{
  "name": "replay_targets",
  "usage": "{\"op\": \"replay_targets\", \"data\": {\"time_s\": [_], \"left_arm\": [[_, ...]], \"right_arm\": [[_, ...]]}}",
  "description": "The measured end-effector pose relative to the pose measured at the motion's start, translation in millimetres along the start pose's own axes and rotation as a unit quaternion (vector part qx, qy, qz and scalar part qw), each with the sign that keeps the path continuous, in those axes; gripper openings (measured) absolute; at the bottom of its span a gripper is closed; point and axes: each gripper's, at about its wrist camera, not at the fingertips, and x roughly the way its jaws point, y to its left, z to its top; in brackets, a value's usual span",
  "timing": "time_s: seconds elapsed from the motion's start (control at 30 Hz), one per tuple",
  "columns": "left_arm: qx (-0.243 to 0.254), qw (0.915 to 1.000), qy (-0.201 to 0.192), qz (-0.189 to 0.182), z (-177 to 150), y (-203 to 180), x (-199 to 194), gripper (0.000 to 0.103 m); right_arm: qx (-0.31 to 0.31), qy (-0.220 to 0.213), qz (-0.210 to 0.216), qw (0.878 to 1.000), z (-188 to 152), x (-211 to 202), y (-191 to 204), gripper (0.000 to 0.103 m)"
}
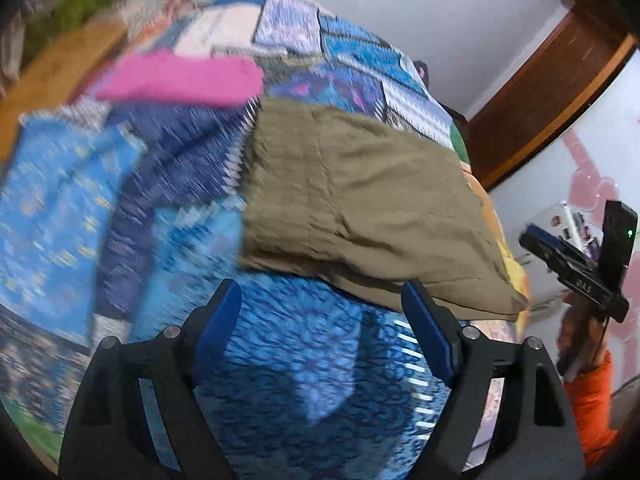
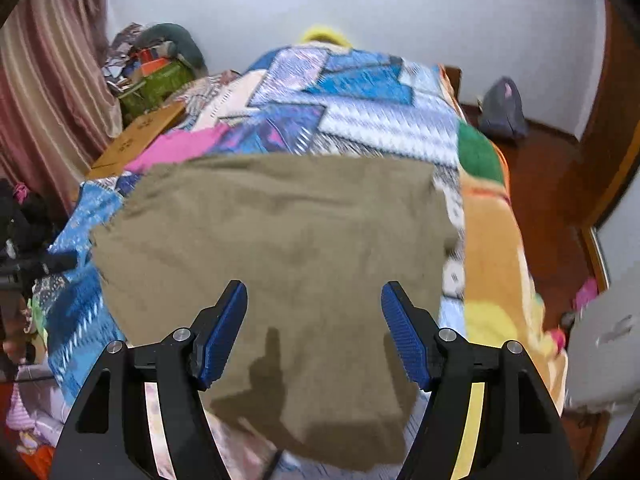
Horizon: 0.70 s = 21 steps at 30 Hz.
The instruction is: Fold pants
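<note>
The olive-brown pants (image 1: 360,200) lie folded into a thick rectangle on the patchwork bedspread (image 1: 304,380). In the right wrist view the pants (image 2: 280,248) fill the middle of the bed. My left gripper (image 1: 322,300) is open and empty, hovering above the bedspread just in front of the pants' near edge. My right gripper (image 2: 314,300) is open and empty, above the near part of the pants. The right gripper also shows in the left wrist view (image 1: 576,264), held up at the bed's right side by a hand in an orange sleeve.
A pink cloth (image 1: 180,78) lies on the bed beyond the pants. A cardboard box (image 2: 136,140) and clutter (image 2: 156,72) stand left of the bed by a curtain (image 2: 44,92). A wooden floor (image 2: 548,208) and a dark bag (image 2: 502,108) lie to the right.
</note>
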Motion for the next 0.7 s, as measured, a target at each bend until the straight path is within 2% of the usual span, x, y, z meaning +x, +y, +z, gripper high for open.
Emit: {"op": "replay_targets", "data": {"time_s": [0.17, 0.3, 0.4, 0.6, 0.7], "left_arm": [[-0.027, 0.9992, 0.019, -0.023, -2, -4, 19, 0.083], [-0.040, 0.9980, 0.018, -0.045, 3, -6, 22, 0.084], [-0.054, 0.9959, 0.019, -0.069, 11, -4, 26, 0.084], [-0.070, 0.9950, 0.019, -0.070, 28, 4, 39, 0.084], [-0.104, 0.9918, 0.013, -0.074, 37, 16, 44, 0.084]], "right_arm": [[-0.006, 0.007, 0.025, 1.000, 6, 25, 19, 0.066], [-0.031, 0.055, 0.016, 0.998, -4, 58, 30, 0.066], [-0.021, 0.055, 0.030, 0.998, -7, 62, 24, 0.070], [-0.021, 0.063, 0.044, 0.997, -10, 61, 21, 0.070], [-0.015, 0.062, 0.050, 0.997, -11, 61, 20, 0.070]]}}
